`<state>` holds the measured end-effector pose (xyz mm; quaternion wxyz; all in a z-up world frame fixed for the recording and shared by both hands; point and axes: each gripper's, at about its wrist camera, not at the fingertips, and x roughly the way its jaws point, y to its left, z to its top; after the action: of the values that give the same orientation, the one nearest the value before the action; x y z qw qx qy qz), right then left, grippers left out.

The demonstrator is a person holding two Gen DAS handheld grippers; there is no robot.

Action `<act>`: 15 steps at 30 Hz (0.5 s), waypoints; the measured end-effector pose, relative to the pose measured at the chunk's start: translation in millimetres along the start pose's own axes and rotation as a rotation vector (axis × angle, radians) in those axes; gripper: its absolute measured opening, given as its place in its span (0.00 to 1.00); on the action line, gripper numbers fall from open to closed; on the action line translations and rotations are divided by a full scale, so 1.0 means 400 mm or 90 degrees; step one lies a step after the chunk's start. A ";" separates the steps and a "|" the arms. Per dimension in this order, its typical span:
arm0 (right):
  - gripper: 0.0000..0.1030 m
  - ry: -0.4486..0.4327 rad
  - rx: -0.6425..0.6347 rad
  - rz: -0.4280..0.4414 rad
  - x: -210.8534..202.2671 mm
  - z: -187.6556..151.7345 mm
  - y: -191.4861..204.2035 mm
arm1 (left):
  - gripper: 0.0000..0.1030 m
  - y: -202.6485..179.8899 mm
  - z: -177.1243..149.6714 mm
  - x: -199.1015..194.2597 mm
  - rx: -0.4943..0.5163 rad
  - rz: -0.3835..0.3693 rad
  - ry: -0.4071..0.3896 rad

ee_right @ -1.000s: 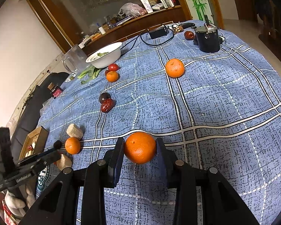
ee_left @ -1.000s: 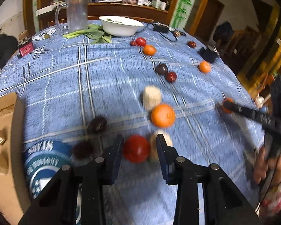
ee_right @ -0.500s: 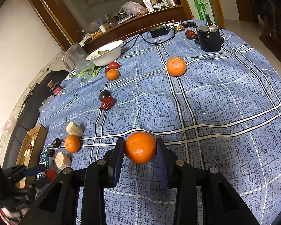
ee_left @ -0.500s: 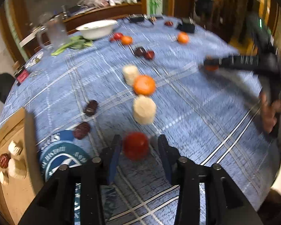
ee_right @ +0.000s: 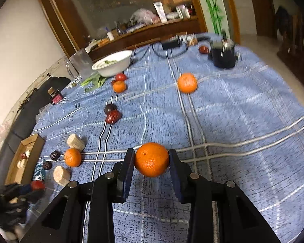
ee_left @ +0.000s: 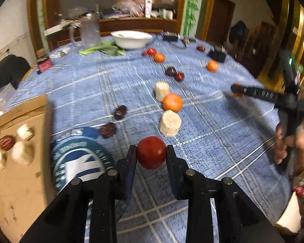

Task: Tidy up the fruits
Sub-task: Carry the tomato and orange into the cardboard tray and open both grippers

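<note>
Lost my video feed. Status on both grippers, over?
Left gripper shut on red fruit. Right gripper shut on orange. Cardboard box to the left, nothing blocking it.

No complete text can be read in either view. A blue and white round emblem (ee_left: 79, 162) is printed on an item lying on the worktop (ee_left: 202, 141), at the lower left of the left wrist frame. Curved white lettering is carried around its rim, but the characters are blurred and cannot be made out. White markings are borne on the right hand-held gripper (ee_left: 236, 89) at the right edge; they are illegible.
</note>
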<state>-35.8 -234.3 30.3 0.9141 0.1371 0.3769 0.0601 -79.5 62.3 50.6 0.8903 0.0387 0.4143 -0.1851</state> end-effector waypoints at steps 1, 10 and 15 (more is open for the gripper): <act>0.35 -0.003 -0.003 -0.002 -0.009 -0.003 0.009 | 0.27 0.017 -0.001 -0.024 -0.012 -0.004 -0.009; 0.35 -0.009 -0.056 0.106 -0.109 0.009 0.254 | 0.27 0.258 -0.042 -0.232 -0.117 0.090 -0.070; 0.35 0.024 -0.114 0.209 -0.095 0.030 0.486 | 0.27 0.434 -0.069 -0.271 -0.191 0.169 -0.046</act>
<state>-55.5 -59.0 121.6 0.8934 0.1136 0.3593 0.2447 -100.2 261.9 99.4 0.9168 -0.0471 0.3967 -0.0038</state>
